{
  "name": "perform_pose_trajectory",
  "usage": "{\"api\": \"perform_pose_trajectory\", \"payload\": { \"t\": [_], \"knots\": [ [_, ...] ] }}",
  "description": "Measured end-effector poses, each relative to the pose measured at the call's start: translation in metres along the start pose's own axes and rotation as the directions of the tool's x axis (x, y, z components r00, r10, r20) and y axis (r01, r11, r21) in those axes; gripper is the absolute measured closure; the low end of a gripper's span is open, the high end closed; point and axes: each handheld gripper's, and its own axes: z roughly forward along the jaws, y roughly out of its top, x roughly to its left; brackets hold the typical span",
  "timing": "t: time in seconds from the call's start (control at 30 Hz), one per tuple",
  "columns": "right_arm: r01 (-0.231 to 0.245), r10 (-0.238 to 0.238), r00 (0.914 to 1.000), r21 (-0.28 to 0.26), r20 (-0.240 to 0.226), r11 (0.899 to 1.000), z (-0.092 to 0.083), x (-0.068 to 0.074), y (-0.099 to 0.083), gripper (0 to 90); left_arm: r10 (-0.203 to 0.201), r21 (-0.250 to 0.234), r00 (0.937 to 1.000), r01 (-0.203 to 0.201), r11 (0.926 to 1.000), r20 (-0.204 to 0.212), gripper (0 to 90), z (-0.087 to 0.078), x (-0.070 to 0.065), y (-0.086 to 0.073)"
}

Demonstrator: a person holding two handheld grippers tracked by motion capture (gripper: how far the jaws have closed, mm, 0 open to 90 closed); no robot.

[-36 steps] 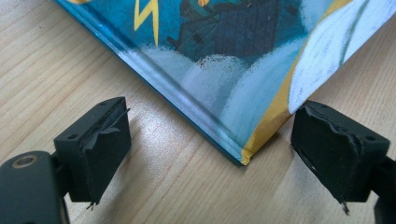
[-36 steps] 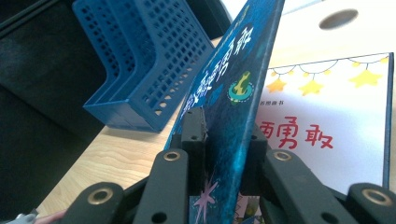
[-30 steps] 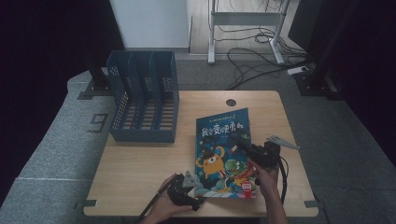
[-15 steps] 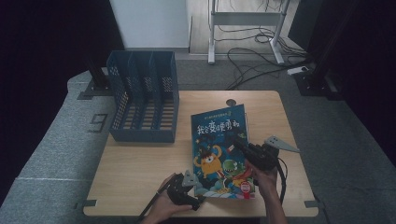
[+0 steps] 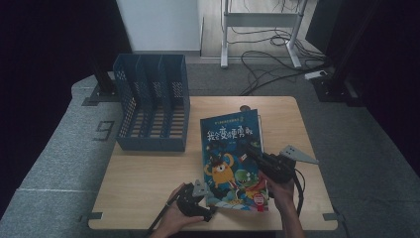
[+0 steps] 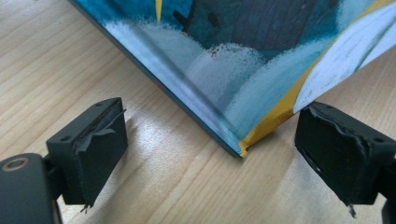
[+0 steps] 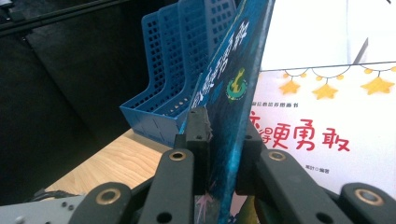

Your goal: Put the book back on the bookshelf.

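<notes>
Pinching the book (image 7: 233,88) cover's edge, right tool (image 7: 223,154) lifts it.

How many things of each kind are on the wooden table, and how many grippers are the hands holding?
Picture book: 1
Blue file rack: 1
Grippers: 2, the left gripper open by the book's corner, the right gripper with its fingers closed on the front cover.
Total: 4

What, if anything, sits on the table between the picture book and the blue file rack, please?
Nothing visible does. The book, its cover clamped by the right hand-held gripper, has bare table between it and the file rack to its left.
</notes>
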Motion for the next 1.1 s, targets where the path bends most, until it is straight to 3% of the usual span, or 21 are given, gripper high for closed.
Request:
{"api": "perform_pose_trajectory", "payload": {
  "t": [0.33,0.73,0.9,1.1],
  "knots": [
    [0.06,-0.06,0.998,0.0,-0.018,0.998,-0.004,0.01,0.005,80.7,-0.019,-0.003,0.9994,0.019,0.9998,-0.029,8.4,0.001,0.006,0.001],
    [0.153,-0.153,0.9881,0.012,-0.021,0.988,-0.007,0.027,0.01,80.7,-0.058,-0.008,0.9959,0.058,0.9983,-0.07,8.4,0.001,0.015,0.001],
    [0.226,-0.226,0.974,0.025,-0.017,0.974,-0.007,0.033,0.01,79.6,-0.076,-0.008,0.9935,0.076,0.9971,-0.085,8.5,-0.001,0.022,0.0],
    [0.228,-0.227,0.9735,0.028,-0.026,0.973,-0.006,0.033,0.01,79.6,-0.078,-0.011,0.9924,0.077,0.997,-0.096,8.5,0.0,0.024,0.0]
  ]
}}
